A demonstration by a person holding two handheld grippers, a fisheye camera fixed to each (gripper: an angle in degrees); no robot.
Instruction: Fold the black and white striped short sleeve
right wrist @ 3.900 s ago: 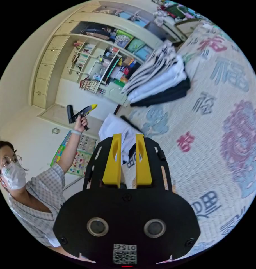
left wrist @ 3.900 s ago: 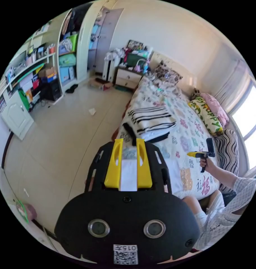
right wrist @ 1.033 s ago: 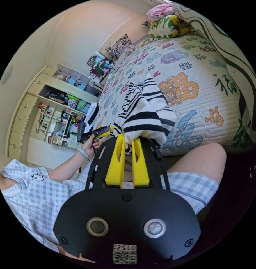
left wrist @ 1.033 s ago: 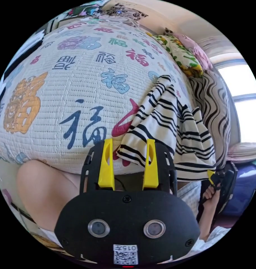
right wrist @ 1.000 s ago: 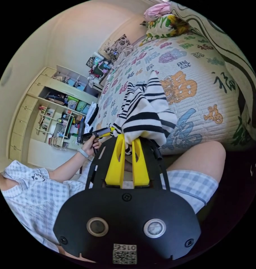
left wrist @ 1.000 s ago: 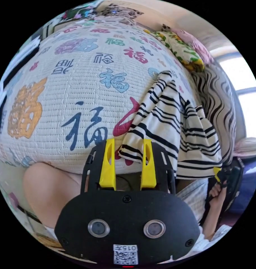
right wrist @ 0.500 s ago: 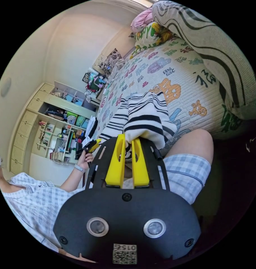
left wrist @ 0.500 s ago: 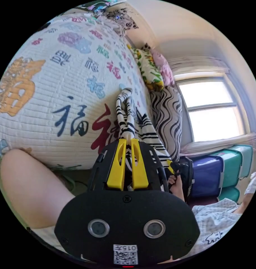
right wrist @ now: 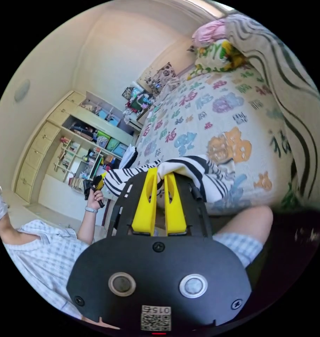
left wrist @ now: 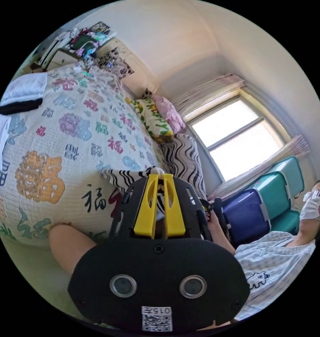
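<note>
A person seated at the bed's edge is holding the striped short sleeve [right wrist: 188, 172] stretched above the patterned bedspread [left wrist: 61, 140], both jaw pairs clenching its fabric: the left gripper [left wrist: 159, 179] is raised with forearm upright, while the right gripper [right wrist: 158, 179] is pinching a bunched edge.

from here my left gripper [left wrist: 159, 177] body hides most of the striped shirt [left wrist: 126, 176]; shelf [right wrist: 84, 147] contents too small.

We note bright daylight from the window [left wrist: 237, 137], blown white; fisheye bending at both rims; soft blur, dark shadow low right in right gripper view.
</note>
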